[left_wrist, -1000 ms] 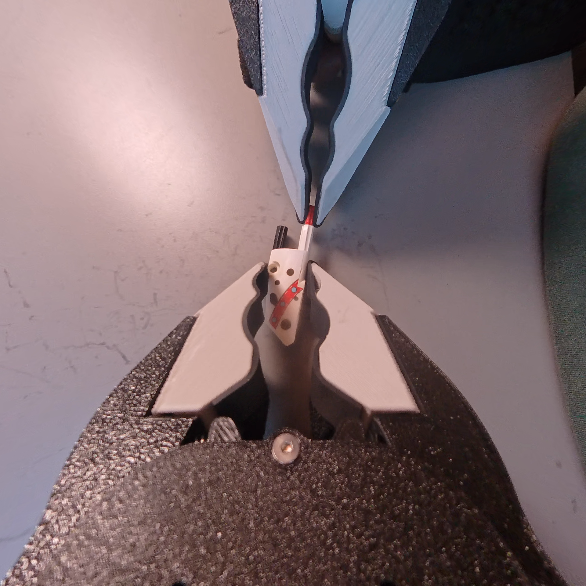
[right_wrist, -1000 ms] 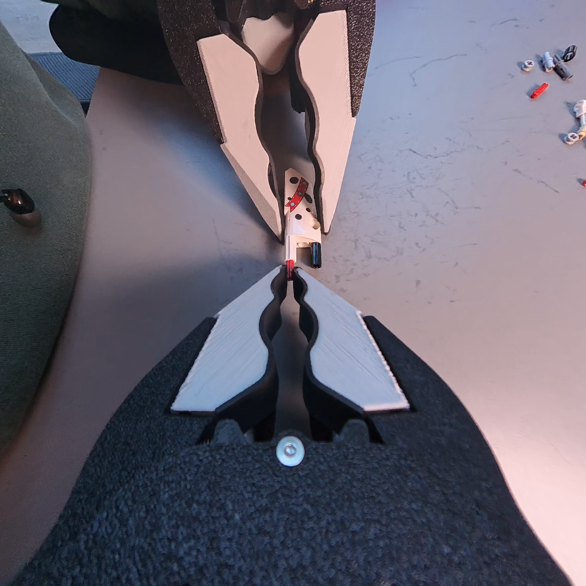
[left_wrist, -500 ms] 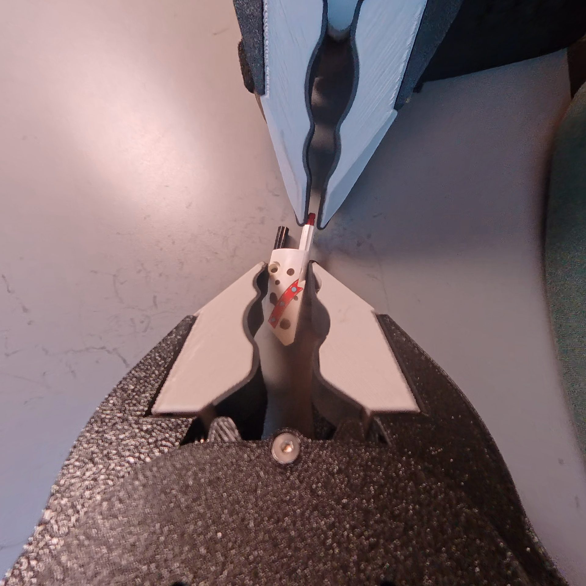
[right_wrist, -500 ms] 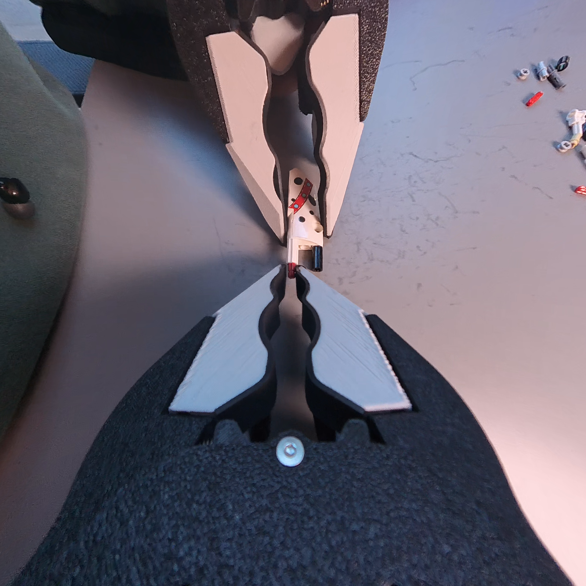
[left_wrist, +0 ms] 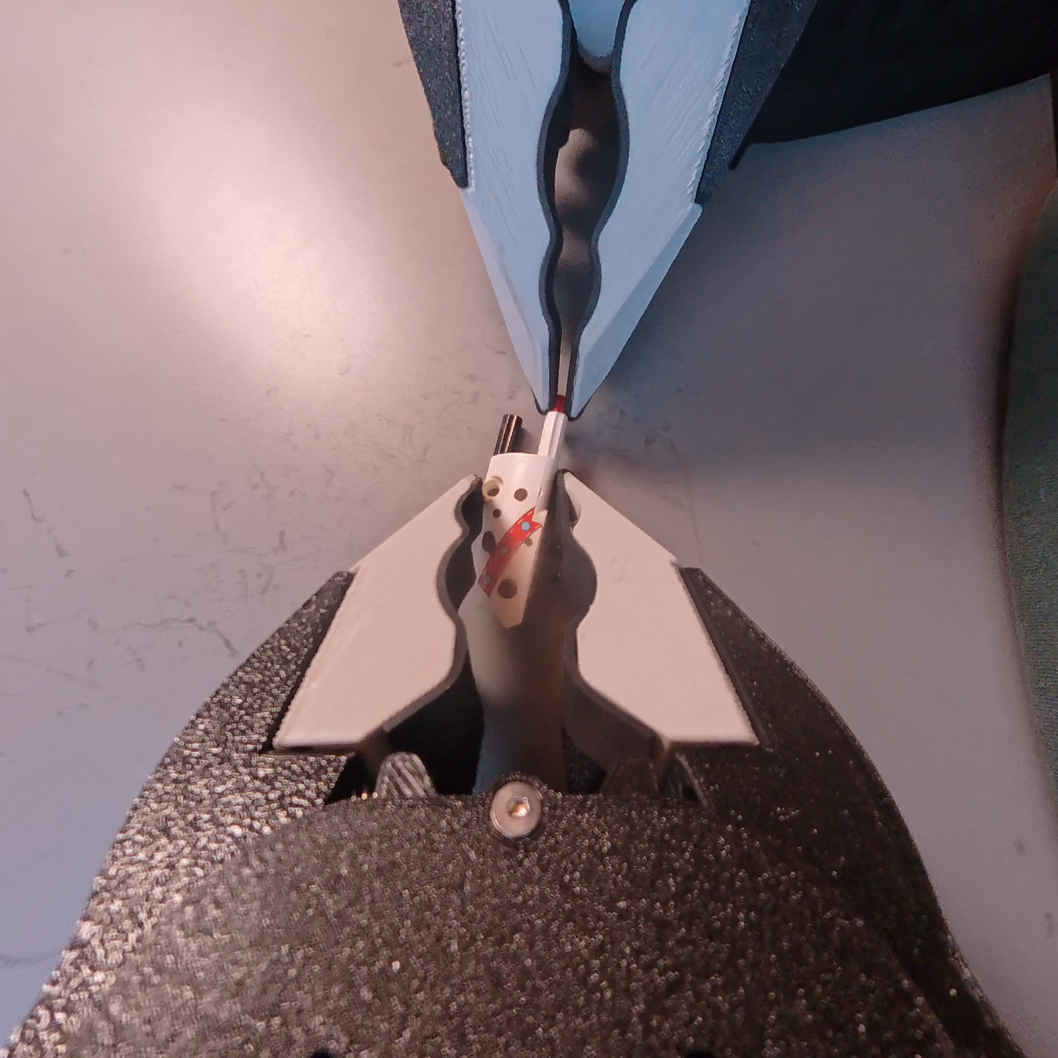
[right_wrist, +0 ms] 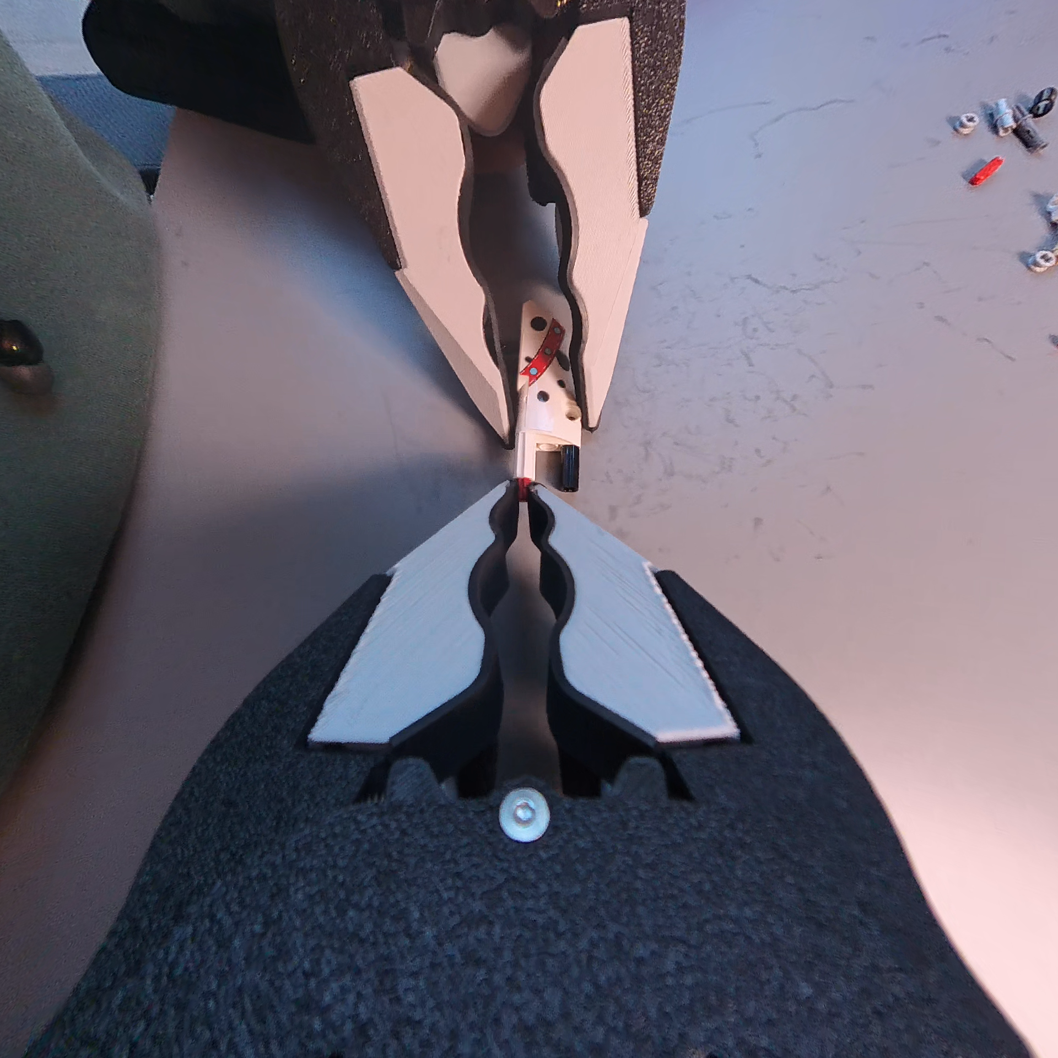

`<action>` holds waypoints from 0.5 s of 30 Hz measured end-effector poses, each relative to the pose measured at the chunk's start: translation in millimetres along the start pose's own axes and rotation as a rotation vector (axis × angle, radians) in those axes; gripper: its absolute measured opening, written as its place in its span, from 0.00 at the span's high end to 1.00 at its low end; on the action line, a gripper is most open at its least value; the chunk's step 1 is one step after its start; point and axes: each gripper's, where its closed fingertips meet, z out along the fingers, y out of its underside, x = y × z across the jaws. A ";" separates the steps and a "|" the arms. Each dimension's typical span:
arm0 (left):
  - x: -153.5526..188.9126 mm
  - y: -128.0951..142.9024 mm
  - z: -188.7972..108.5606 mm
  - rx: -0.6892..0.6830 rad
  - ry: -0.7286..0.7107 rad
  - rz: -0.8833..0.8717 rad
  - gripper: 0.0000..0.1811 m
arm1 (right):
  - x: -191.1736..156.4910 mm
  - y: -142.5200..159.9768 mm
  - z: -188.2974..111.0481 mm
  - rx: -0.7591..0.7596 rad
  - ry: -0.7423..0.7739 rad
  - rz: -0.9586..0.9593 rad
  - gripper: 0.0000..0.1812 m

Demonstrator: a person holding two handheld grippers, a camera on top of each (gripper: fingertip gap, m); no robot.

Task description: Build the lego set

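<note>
My left gripper (left_wrist: 518, 478) is shut on a white curved lego panel (left_wrist: 509, 544) with black dots and a red stripe; a black pin (left_wrist: 508, 438) sticks out of its far end. My right gripper (left_wrist: 558, 409) faces it from the far side, shut on a thin red piece (left_wrist: 560, 402) that meets the panel's white stem (left_wrist: 551, 438). In the right wrist view my right gripper (right_wrist: 522, 486) pinches the red piece (right_wrist: 523, 490) at its tips, and the left gripper (right_wrist: 547, 438) opposite holds the panel (right_wrist: 544, 372) with its black pin (right_wrist: 569, 468).
The grey table (right_wrist: 801, 515) lies under both grippers. Several small loose lego pieces, grey, black (right_wrist: 1025, 117) and red (right_wrist: 986, 170), lie at the far right in the right wrist view. A green fabric surface (right_wrist: 63, 401) is at the left edge there. My two grippers' fingertips are within a few centimetres of each other.
The right gripper has pushed the red piece further into the panel's white stem; less red shows now. The grippers have come slightly closer together.
</note>
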 end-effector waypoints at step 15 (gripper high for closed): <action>-0.4 0.8 -4.6 0.018 -0.004 0.043 0.75 | 9.1 5.4 -5.4 -0.046 0.143 -0.163 0.98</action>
